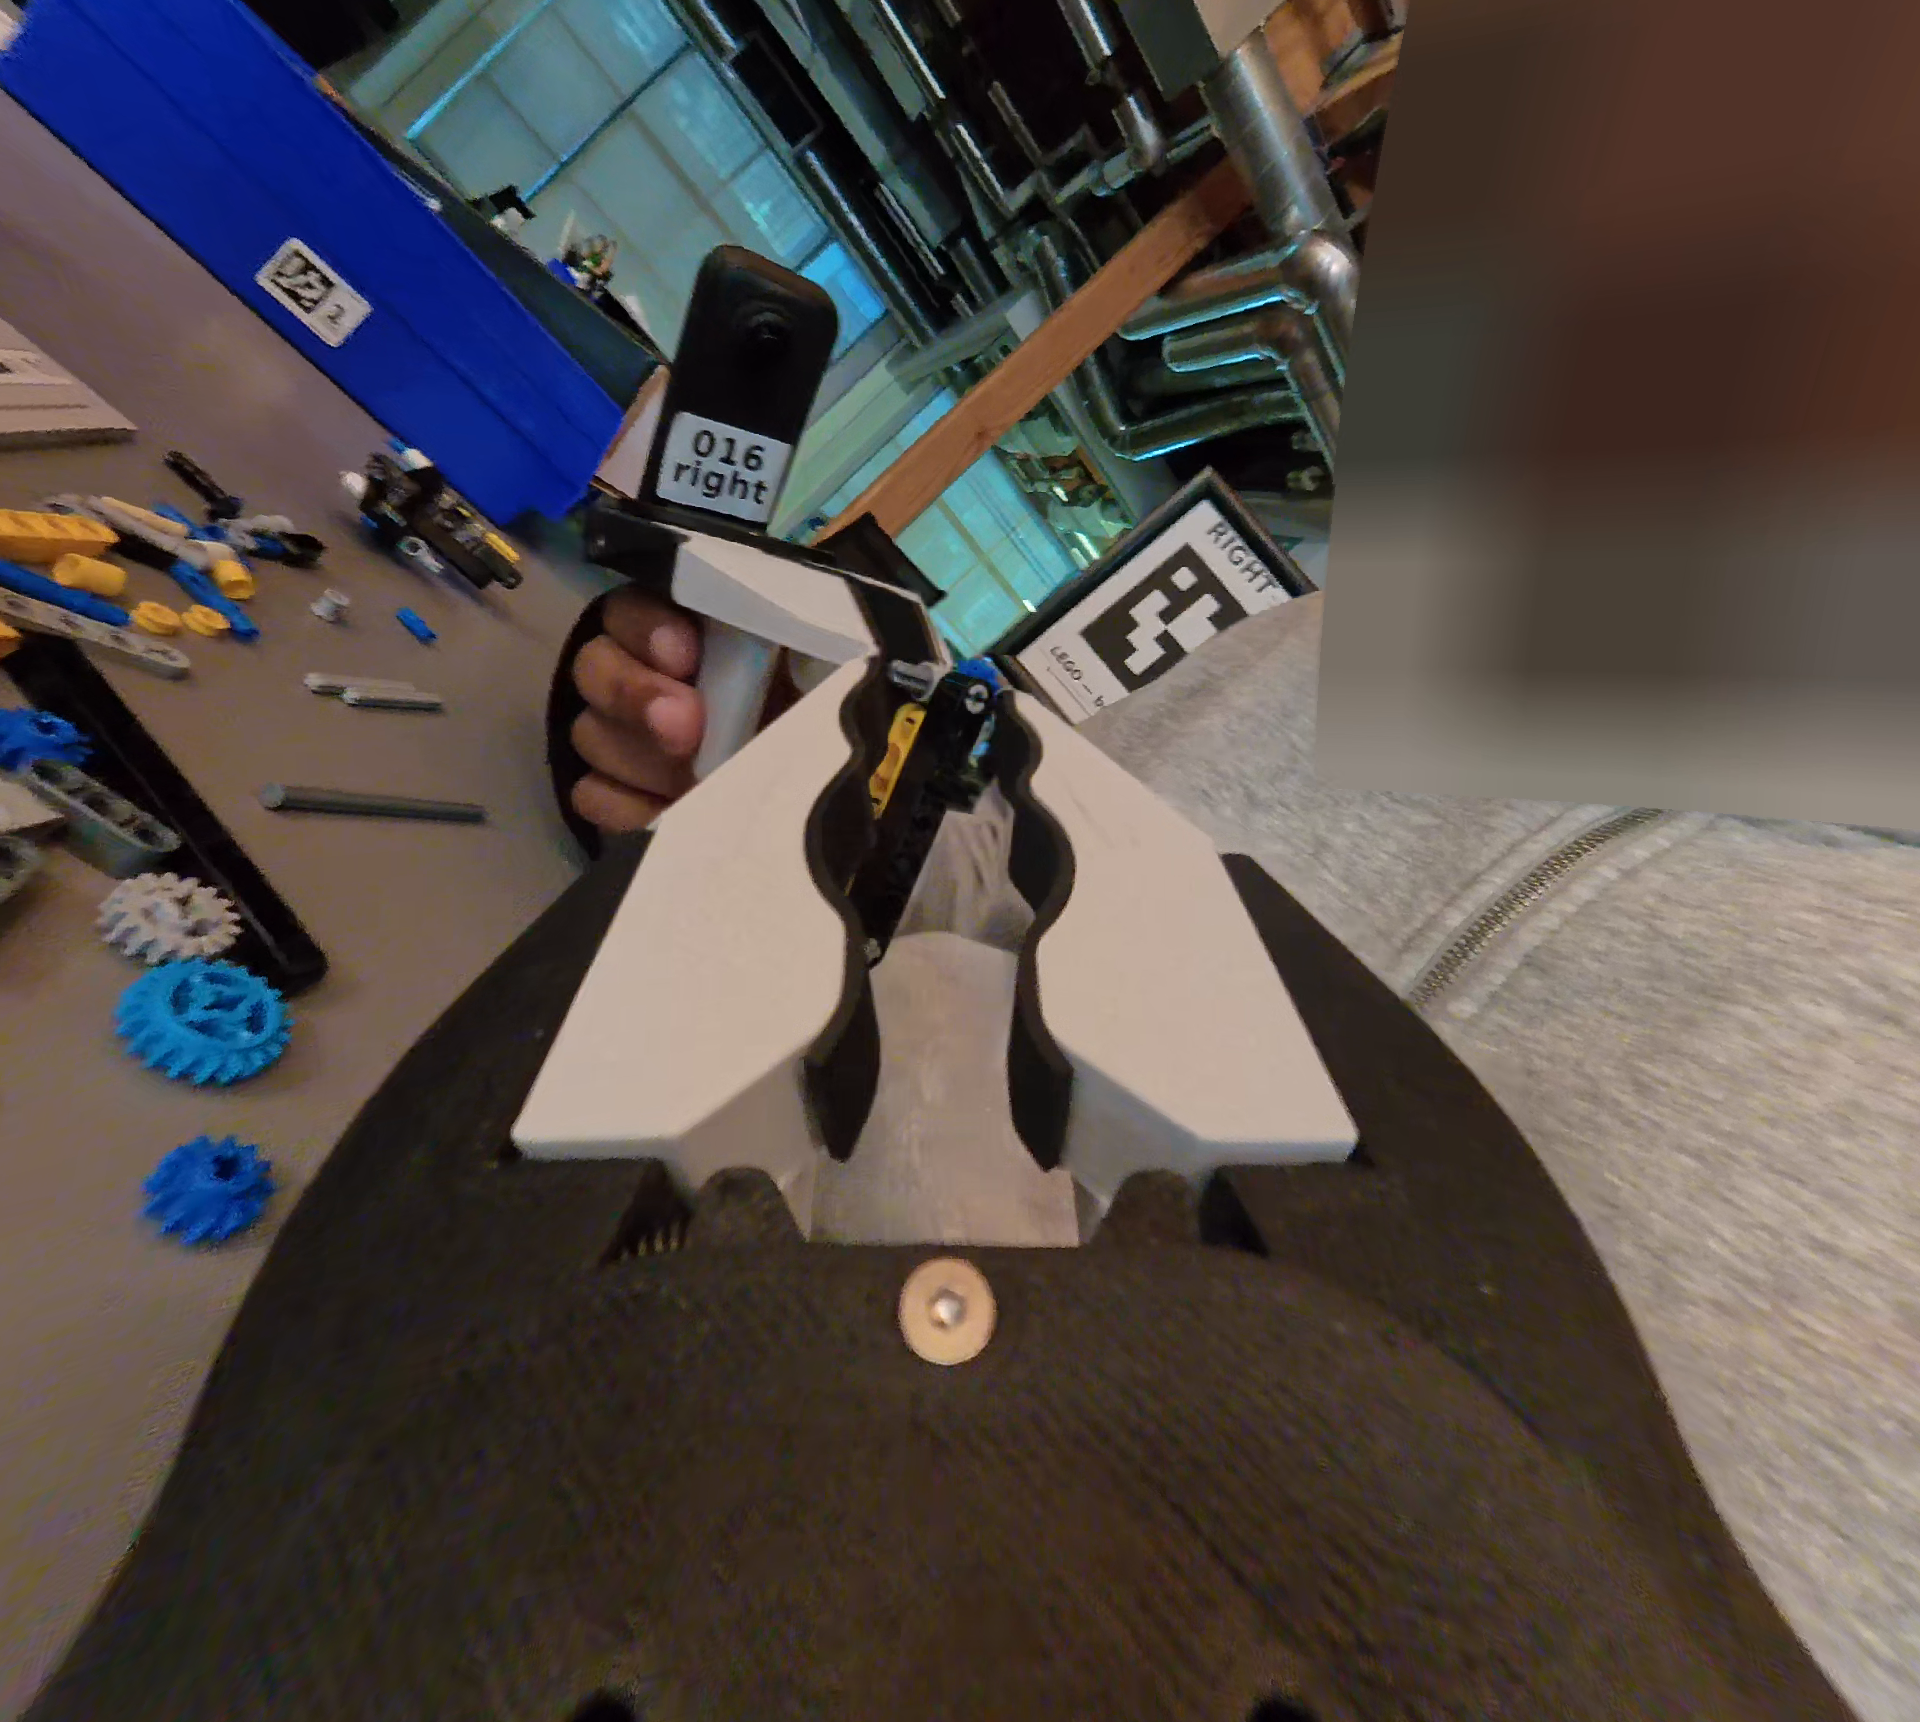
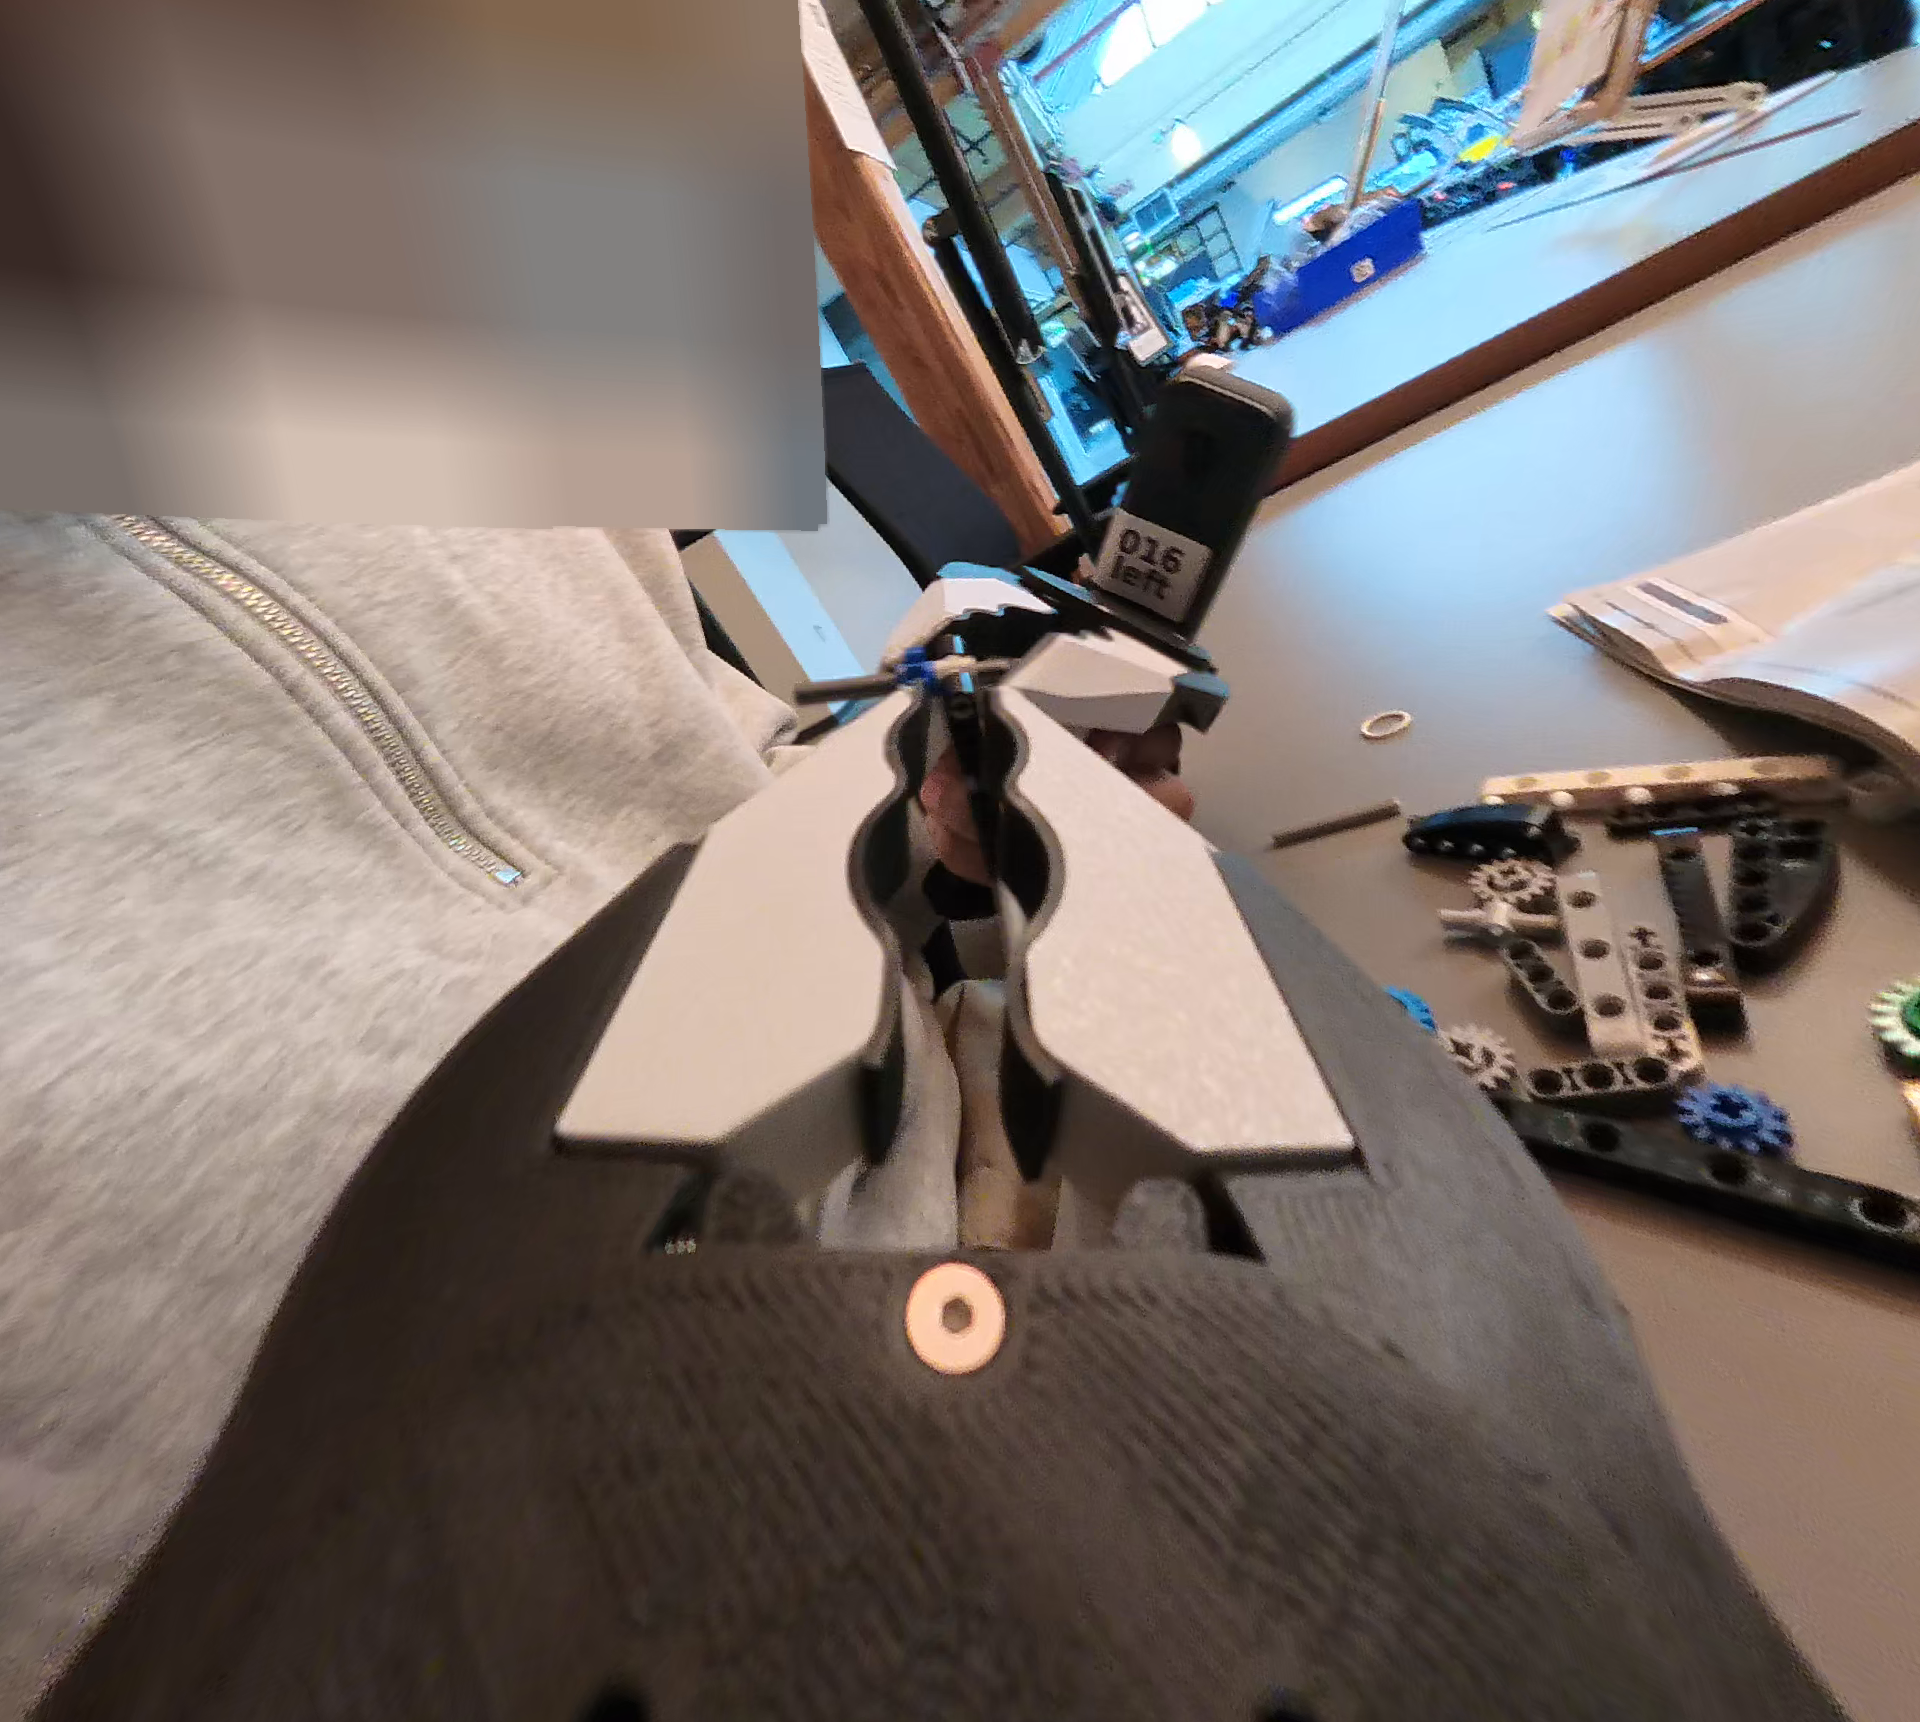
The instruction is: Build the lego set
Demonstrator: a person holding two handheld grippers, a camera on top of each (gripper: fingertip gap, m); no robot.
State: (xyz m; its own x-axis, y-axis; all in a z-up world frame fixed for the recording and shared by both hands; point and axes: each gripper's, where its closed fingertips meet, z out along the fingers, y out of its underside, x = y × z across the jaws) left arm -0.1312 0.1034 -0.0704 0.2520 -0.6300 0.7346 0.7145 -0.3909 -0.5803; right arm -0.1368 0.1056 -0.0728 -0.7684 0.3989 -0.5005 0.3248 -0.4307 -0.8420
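Above the table [image 1: 312, 1309], close to the person's grey zip sweater [image 1: 1558, 1101], I have both grippers raised and meeting tip to tip around one small lego assembly [image 1: 925, 779]. From the left wrist view, my left gripper [image 1: 940, 706] has its fingers [image 1: 727, 924] drawn narrow on that black build with a yellow piece on its side; the assembly runs up between the wavy black pads and pokes out past the tips. The right gripper [image 1: 831, 623] faces me just beyond, with a hand [image 1: 629, 716] wrapped on its handle and its tips against the top of the same build.

From the right wrist view, my right gripper [image 2: 956, 696] is also narrowed, pinching a thin black part of the assembly [image 2: 966, 737], where a small blue piece and a dark axle stick out sideways at the tips. The left gripper [image 2: 1039, 664] meets it head-on.

Loose parts lie well apart on the table: blue gears [image 1: 203, 1018], a light grey gear [image 1: 166, 919], grey axles [image 1: 374, 805], yellow and blue beams [image 1: 104, 560], and a blue bin [image 1: 260, 186] behind them. In the right view, black and grey beams [image 2: 1621, 945] lie near a booklet [image 2: 1787, 623].
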